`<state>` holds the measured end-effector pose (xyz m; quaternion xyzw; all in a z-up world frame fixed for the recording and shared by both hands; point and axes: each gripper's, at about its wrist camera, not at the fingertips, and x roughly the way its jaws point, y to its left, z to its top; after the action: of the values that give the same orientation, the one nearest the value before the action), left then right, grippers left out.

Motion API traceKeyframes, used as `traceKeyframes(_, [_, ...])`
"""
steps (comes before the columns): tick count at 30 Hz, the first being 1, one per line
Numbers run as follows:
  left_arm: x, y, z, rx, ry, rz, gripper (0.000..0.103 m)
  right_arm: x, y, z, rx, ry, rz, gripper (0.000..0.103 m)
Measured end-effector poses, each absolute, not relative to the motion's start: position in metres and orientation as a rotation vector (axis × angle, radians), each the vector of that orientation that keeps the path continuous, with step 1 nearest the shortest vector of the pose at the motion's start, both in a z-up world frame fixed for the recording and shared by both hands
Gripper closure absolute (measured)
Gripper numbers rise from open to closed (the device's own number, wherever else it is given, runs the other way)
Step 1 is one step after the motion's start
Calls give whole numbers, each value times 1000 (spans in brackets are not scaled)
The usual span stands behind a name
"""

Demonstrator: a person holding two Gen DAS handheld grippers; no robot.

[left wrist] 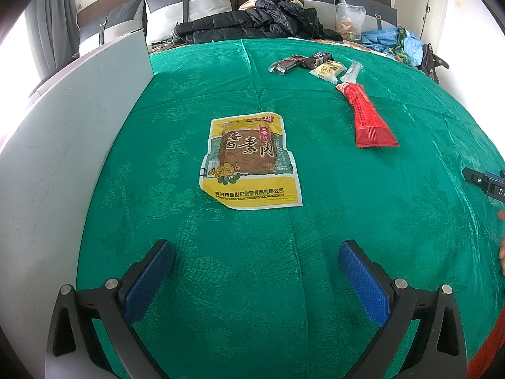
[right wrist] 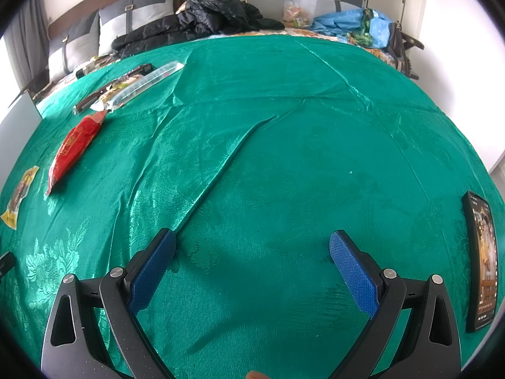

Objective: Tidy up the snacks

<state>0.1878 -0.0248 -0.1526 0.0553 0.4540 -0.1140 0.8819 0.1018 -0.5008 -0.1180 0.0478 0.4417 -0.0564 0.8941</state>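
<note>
So far, I judge, very little of the sorting is done: every snack I can see lies loose on the green cloth [left wrist: 189, 101], and neither tool holds anything. My left gripper [left wrist: 255, 268] has its blue pads spread wide, hanging low over bare cloth. Straight ahead of it, a short way off and centred between the jaws' line, lies the yellow packet [left wrist: 249, 164], flat and face up. To my left stands a pale grey box wall [left wrist: 63, 145], which I take to be the container for the snacks (I cannot see inside it, so whether anything is already stowed I cannot tell).

Further out and to the right lies the red packet [left wrist: 367, 117], its narrow end pointing away toward a small cluster near the far edge of the cloth: a dark brown wrapper [left wrist: 285, 64], a pale yellow packet [left wrist: 326, 70] and a clear long packet [left wrist: 352, 71], lying close together.

My right gripper [right wrist: 252, 265] is likewise wide apart and empty, over a creased but bare stretch of cloth. From it the red packet [right wrist: 74, 148] sits well off to the left, the yellow packet [right wrist: 20, 192] at the far left edge. A phone [right wrist: 481, 262] lies just beside the right finger, screen lit.

Left to do: all five visible packets, the yellow one being nearest to hand.
</note>
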Motion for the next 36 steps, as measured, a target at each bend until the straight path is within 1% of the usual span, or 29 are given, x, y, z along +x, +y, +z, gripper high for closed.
traceKeyframes(25, [189, -26, -153, 117, 949, -244, 0, 102, -501, -118, 99, 915, -116, 3])
traceKeyframes(27, [189, -26, -152, 140, 970, -273, 0, 102, -501, -118, 99, 914, -116, 3])
traceKeyframes(30, [196, -24, -149, 186, 1075, -326, 0, 102, -501, -118, 98, 914, -117, 3])
traceKeyframes(32, [204, -21, -143, 169, 1128, -353, 0, 102, -501, -118, 98, 914, -117, 3])
traceKeyframes(36, [232, -18, -123, 124, 1124, -334, 0, 102, -501, -118, 98, 913, -117, 3])
